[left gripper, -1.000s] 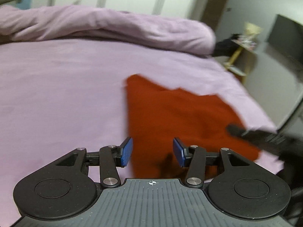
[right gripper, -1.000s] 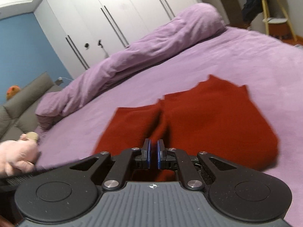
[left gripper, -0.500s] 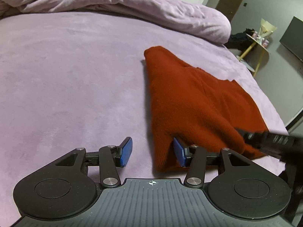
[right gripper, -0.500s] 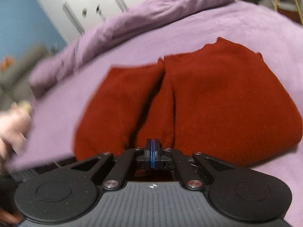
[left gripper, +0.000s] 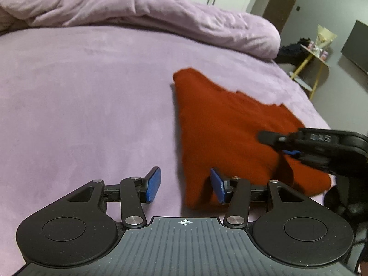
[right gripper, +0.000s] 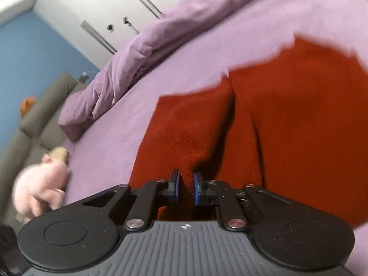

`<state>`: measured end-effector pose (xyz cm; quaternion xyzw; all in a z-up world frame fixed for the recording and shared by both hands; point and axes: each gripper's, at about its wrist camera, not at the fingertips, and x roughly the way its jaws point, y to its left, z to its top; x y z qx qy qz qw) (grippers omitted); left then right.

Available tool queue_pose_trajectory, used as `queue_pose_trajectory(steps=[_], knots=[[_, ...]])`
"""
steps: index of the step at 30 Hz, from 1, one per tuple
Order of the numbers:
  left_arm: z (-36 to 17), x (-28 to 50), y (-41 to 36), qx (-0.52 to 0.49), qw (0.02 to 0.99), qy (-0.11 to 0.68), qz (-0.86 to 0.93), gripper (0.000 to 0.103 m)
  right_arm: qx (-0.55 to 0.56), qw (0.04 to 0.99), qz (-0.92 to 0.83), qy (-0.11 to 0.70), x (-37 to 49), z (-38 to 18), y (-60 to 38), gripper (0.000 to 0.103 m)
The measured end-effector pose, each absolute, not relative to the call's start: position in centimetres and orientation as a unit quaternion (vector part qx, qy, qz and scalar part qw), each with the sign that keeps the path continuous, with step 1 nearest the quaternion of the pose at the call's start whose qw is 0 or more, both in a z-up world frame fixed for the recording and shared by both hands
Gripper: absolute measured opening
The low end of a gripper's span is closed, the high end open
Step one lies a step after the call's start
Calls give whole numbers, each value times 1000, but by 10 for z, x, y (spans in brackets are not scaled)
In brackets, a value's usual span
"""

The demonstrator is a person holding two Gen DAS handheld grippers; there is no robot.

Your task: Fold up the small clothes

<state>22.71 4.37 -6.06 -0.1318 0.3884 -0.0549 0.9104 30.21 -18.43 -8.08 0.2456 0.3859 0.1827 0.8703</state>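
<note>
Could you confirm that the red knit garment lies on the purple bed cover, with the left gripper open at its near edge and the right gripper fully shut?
Not quite: the right gripper is not fully shut. The right wrist view shows a gap between its blue pads, with red fabric visible there. The rest holds: the red knit garment lies on the purple bed cover, and the left gripper is open at its near edge.
</note>
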Motion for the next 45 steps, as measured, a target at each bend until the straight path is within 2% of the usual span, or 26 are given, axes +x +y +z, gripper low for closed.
queue_pose_trajectory(steps=[3,8,10,12,13,17,20,22,23,24,25,26,29,31,37,41,45], knots=[[-64,235,38,-144,904,396,-68,53,179,906,155,352,290,-57,-188,10],[-80,244,27,-142,894,417,-76,54,123,890,132,419,305,-90,-185,12],[-79,242,31,-140,897,413,-76,54,125,898,140,399,298,-85,-190,18],[-80,242,34,-148,895,415,-78,54,165,901,131,380,294,-80,-207,43],[-80,243,35,-152,893,416,-78,54,193,899,120,373,292,-81,-220,48],[-80,242,32,-147,895,414,-75,54,312,853,126,398,304,-104,-251,52],[-79,243,28,-143,896,414,-74,54,387,808,163,413,316,-119,-253,62],[-78,243,29,-140,895,416,-73,54,375,809,171,419,328,-120,-240,61],[-77,242,28,-137,896,417,-72,54,364,813,172,420,331,-118,-234,53],[-74,240,27,-129,897,417,-68,54,350,819,172,421,333,-115,-228,30],[-70,236,26,-120,899,416,-64,53,331,825,173,423,336,-111,-216,19],[-67,231,25,-111,902,412,-64,54,299,840,174,418,336,-102,-209,17],[-60,218,15,-98,907,401,-83,54,164,896,161,380,326,-70,-187,15],[-62,217,5,-92,905,405,-98,54,110,916,161,350,320,-52,-180,15],[-80,240,-27,-39,901,427,-65,52,14,943,134,303,310,-24,-180,15],[-84,250,-28,-86,889,443,-79,55,-43,949,80,301,301,-37,-206,15],[-86,250,-34,-76,891,440,-84,55,-20,929,60,364,310,-74,-240,20]])
